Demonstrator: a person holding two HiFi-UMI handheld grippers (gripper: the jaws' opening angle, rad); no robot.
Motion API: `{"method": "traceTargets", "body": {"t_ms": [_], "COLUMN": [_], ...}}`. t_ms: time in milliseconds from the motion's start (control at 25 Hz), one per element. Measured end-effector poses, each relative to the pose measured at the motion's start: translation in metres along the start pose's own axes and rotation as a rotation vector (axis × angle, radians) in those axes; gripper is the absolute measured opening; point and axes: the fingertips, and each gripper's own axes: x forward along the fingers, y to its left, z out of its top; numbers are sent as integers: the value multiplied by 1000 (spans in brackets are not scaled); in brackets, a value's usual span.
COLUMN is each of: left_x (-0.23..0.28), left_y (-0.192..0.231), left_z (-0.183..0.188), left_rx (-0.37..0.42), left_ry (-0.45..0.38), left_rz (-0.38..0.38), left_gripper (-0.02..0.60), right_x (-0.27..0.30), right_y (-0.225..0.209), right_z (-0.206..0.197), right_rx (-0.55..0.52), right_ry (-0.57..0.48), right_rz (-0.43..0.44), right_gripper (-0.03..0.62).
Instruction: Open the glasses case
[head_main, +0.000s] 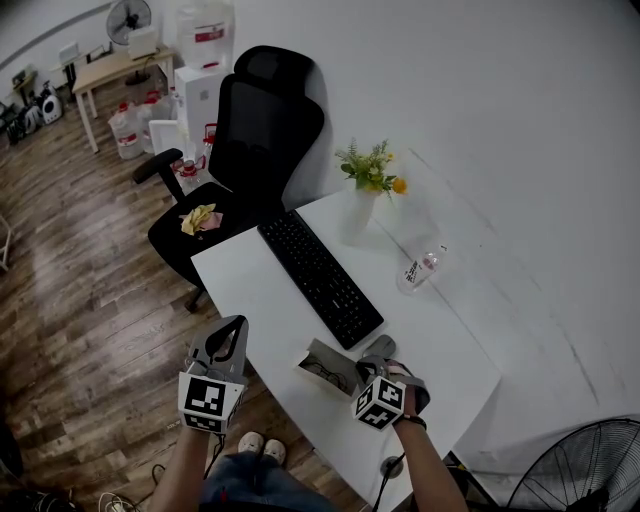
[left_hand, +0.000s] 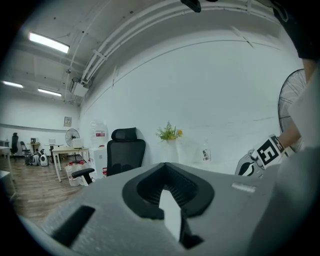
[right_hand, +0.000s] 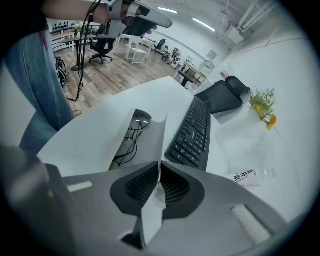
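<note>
Head view, lower left: my left gripper (head_main: 238, 325) hangs off the table (head_main: 250, 290) edge, over the wood floor (head_main: 80, 300). In its own view the left gripper (left_hand: 166, 167) points roughly level across the tabletop. Its fingers are pressed together at the tips and nothing sits between them.

Upper left of centre: a black chair (head_main: 255, 140) is pushed against the table's far corner.

Centre: a black keyboard (head_main: 320, 277) lies diagonally on the table.

Lower centre: the case (head_main: 325, 367) rests on the table just beside the keyboard's near end and close to the front edge. It is open, and the glasses (head_main: 322, 372) show inside it.

Right of the case: my right gripper (head_main: 372, 355) points steeply down at it. In its own view the right gripper (right_hand: 159, 167) has its fingers nearly closed, pinching the case's thin white flap (right_hand: 159, 135) edge-on between the pads. The flap stands up from the case (right_hand: 125, 150). The glasses (right_hand: 127, 145) lie exposed on the left, and the keyboard (right_hand: 195, 132) is on the right.

Further right: a white vase (head_main: 358, 212) of flowers stands at the far edge, with a clear bottle (head_main: 420, 268) lying near it. The two are apart.

Lower right corner: a fan (head_main: 590, 465) stands on the floor.
</note>
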Motion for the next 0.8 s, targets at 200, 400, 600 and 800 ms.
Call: {"method": "traceTargets", "body": {"t_ms": [200,400,600,800], "left_x": [-1,-3,-4,-3], "left_y": [2,3,2,-4], "left_z": [-5,-3,-3,-1], "left_rx": [-17,-13,-7,-4], "left_ry": [7,7,9,8], "left_rz": [9,17,23,17], "left_gripper": [8,8,8,8], "right_x": [10,18,18,15], "right_y": [-13,-22,-22,-22], "right_z": [-6,-10,-10,-8], "right_rx": [26,62,71,88], "right_ry": [5,1,-11,-39], "right_rz": [7,8,7,8], "right_gripper": [31,34,34,44]}}
